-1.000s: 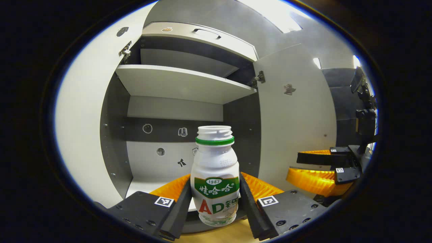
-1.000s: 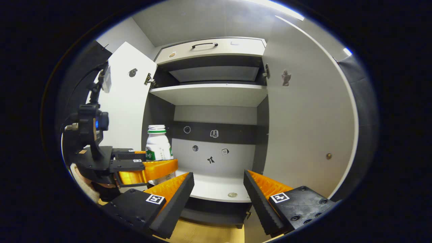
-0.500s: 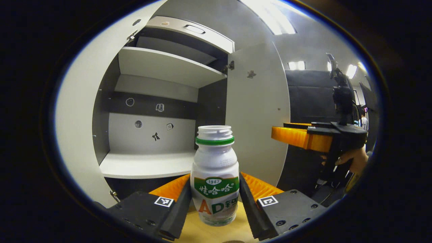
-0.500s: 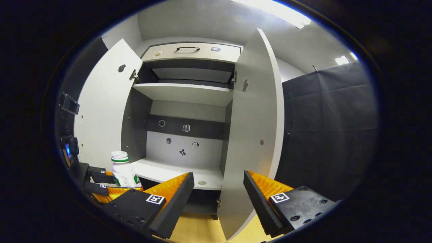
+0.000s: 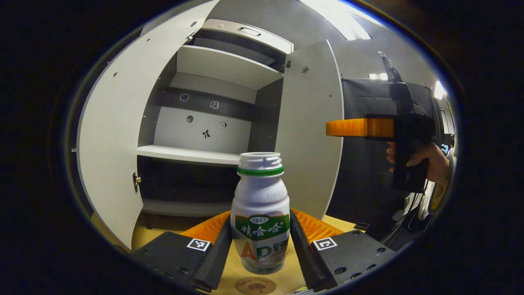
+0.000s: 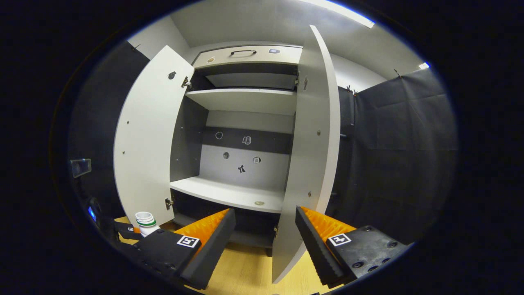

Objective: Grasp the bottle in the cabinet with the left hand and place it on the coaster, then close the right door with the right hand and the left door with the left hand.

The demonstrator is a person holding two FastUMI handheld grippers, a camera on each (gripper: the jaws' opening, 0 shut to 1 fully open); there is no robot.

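Left gripper view: my left gripper pinches the bottle, one finger pressed on each side of its lower body. Bottle upright, uncapped, green ring below the open mouth. It hangs above the wooden table, out in front of the cabinet. Directly under it, at the bottom edge of the view, part of a round coaster lies on the wood; a gap shows between bottle base and coaster.

Both cabinet doors stand open. Left door swung wide on my left, right door beyond the bottle. Middle shelf bare; small stickers on the back panel.

Off to the right, a hand holds my right gripper level, pointing toward the right door's outer face, near it but apart.

Right gripper view: my right gripper has its jaws spread wide, nothing between them. Right door seen nearly edge-on just ahead, its edge lined up between my fingers. Left door open at the far side. Bottle top shows low at left, above the table. Small round object sits on the shelf, too small to identify.
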